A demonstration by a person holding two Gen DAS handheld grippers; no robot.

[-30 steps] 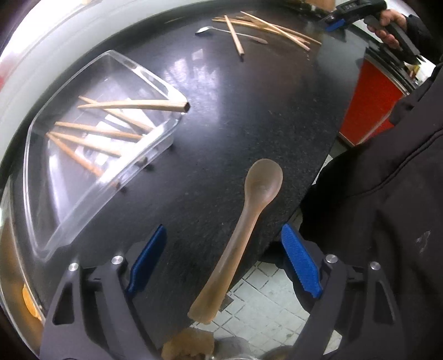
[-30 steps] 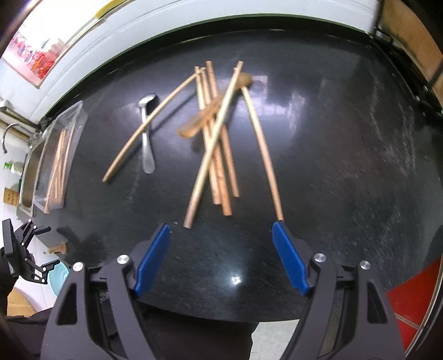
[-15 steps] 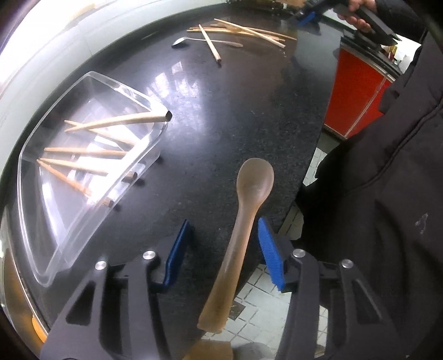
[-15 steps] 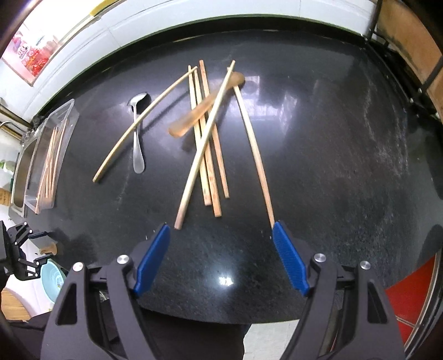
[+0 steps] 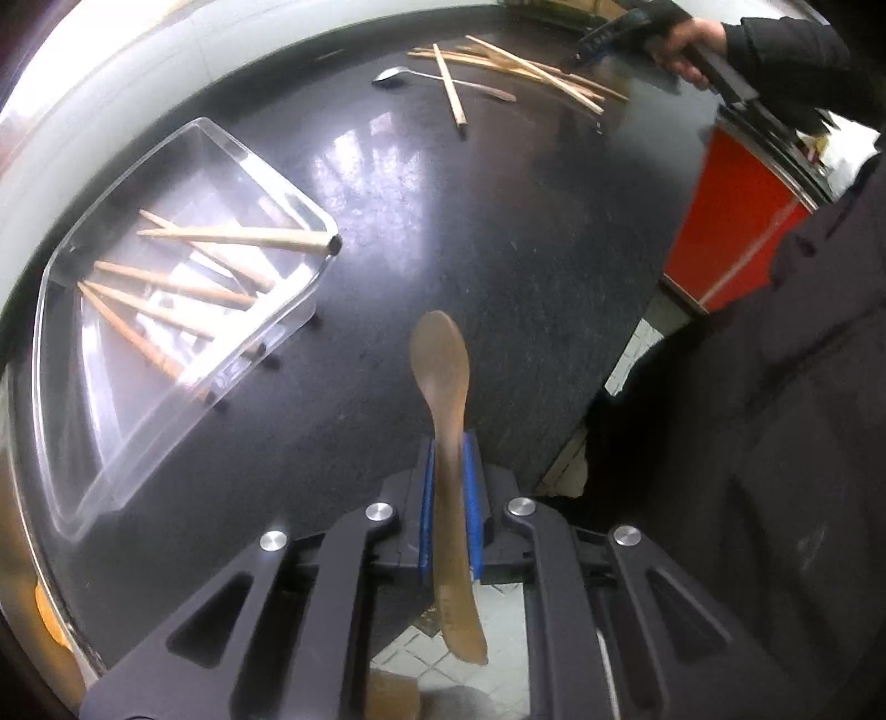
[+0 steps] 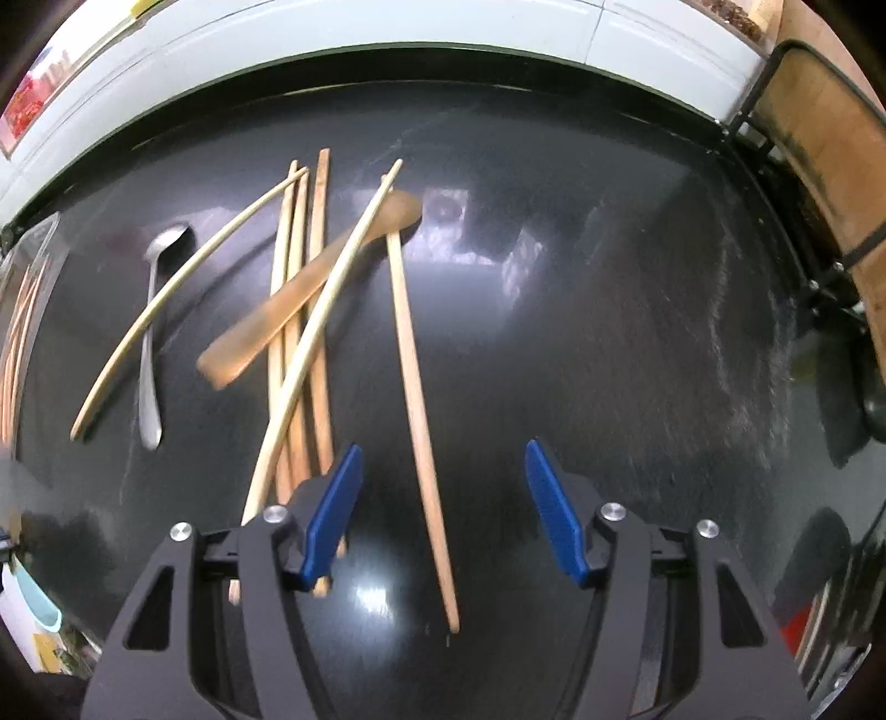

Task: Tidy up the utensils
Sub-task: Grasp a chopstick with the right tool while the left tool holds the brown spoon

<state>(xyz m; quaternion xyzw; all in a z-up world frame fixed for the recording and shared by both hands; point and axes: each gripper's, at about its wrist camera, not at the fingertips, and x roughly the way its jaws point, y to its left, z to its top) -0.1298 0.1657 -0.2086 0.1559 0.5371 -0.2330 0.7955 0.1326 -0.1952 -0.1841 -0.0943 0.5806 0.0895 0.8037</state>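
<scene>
While left tongs point(image 5: 449, 493) clamp brown spoon point(image 5: 446, 421); right tongs point(image 6: 443, 509) apart above chopstick point(image 6: 418, 410).

The counter point(image 5: 498, 232) is black stone with fine speckles, and it shines where light falls on it. Behind it goes a white wall point(image 6: 387, 50). At the counter's right end stands a red cabinet point(image 5: 731, 221), and below the edge is a floor point(image 5: 421, 653) of pale tiles. In the right wrist view, a wooden board point(image 6: 830, 138) leans in a dark metal frame at the far right, a dark pan point(image 6: 869, 387) sits at the right edge, and a light blue bowl point(image 6: 33, 603) shows low on the left.
</scene>
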